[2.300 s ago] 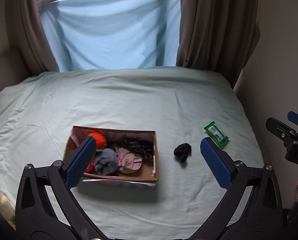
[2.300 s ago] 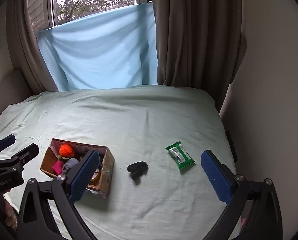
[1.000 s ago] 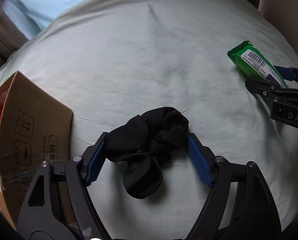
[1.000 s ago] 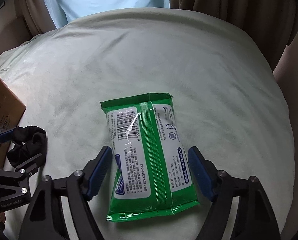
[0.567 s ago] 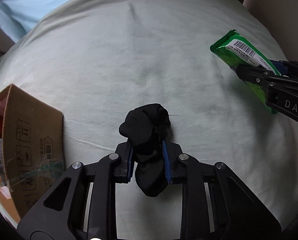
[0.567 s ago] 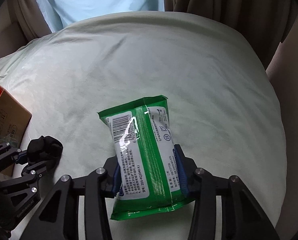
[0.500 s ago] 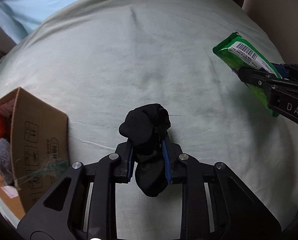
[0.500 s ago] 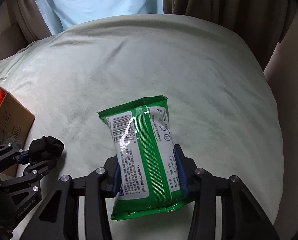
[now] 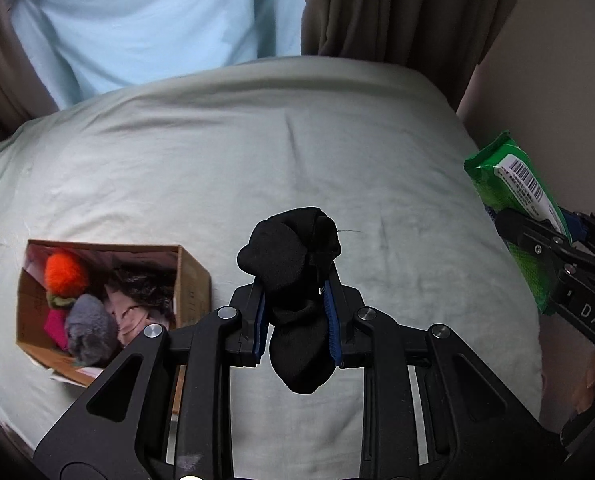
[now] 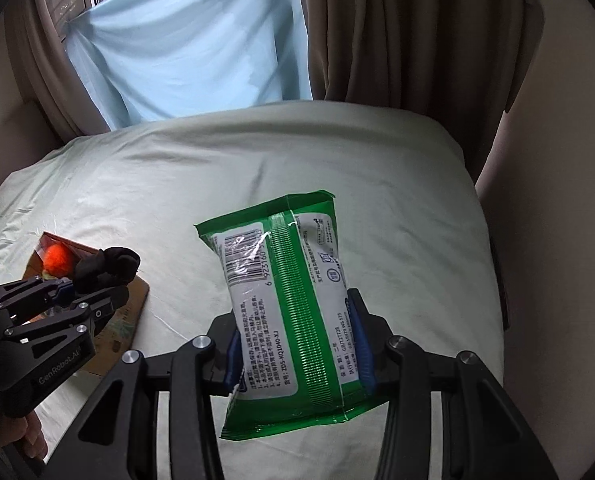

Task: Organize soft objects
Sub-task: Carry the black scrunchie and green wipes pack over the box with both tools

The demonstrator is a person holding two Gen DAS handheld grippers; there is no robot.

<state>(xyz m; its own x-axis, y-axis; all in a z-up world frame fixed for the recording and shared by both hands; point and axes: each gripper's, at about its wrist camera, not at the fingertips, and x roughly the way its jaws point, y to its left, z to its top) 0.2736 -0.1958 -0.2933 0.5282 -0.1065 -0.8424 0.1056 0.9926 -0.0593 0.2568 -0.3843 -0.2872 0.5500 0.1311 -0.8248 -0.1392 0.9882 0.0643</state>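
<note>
Gripping a balled black sock (image 9: 297, 280) between blue pads (image 9: 259, 326), left gripper (image 9: 296, 322) clenched on it, sock held clear above the pale green bedsheet (image 9: 217, 176); toe end hanging below the fingers, bunched part bulging above them. Seen also from the right wrist view: same sock (image 10: 107, 266) in the left gripper (image 10: 75, 286), over the near-left part of the bed, just above the right wall of a cardboard box (image 10: 125, 312). Box (image 9: 191, 276) sitting open on the sheet toward the bed's left edge, near side closest to the camera; holding an orange fuzzy ball (image 9: 65, 272) at its far-left corner, a grey fuzzy lump (image 9: 89, 330) toward the near side, pink cloth (image 9: 131, 312) mid-box, dark patterned fabric (image 9: 145, 284) against the far-right wall. Right gripper (image 10: 297, 346) clamped on the lower half of a green wipes pack (image 10: 285, 304), pack tilted, barcode side up, lifted off the sheet; same pack (image 9: 513, 200) at the bed's right edge in the left wrist view. Brown curtain (image 10: 397, 28) and a light blue cloth (image 10: 185, 44) hanging behind the far edge of the bed.
</note>
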